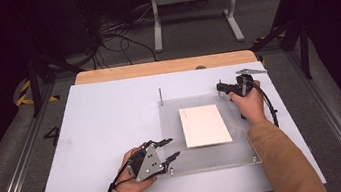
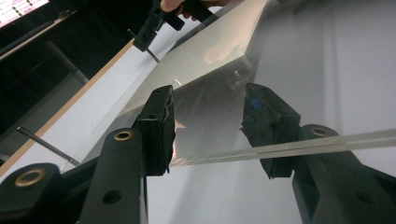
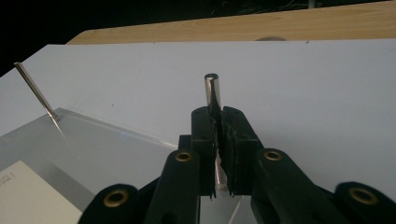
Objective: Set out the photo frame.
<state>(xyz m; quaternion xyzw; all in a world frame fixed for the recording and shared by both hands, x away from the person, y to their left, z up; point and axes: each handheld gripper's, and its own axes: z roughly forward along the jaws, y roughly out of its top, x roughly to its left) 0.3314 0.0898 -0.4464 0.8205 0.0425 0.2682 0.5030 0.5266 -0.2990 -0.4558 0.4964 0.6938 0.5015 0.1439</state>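
A clear acrylic plate [image 1: 207, 154] lies on the white table top with a white sheet of paper [image 1: 204, 125] on it. My left gripper [image 1: 173, 147] sits at the plate's near left corner. In the left gripper view its jaws [image 2: 208, 116] stand apart, with the plate's edge [image 2: 280, 148] running between them and no pad pressing on it. My right gripper [image 1: 220, 88] is at the plate's far right corner, shut on an upright metal pin [image 3: 212, 86]. A second thin pin [image 1: 160, 96] stands free at the far left corner.
The white table top [image 1: 108, 135] stretches left of the plate, and a wooden edge [image 1: 164, 67] runs along the far side. Small studs mark the plate's near corners [image 1: 254, 157]. Beyond the table are floor cables [image 1: 109, 36] and a white stand [image 1: 194, 7].
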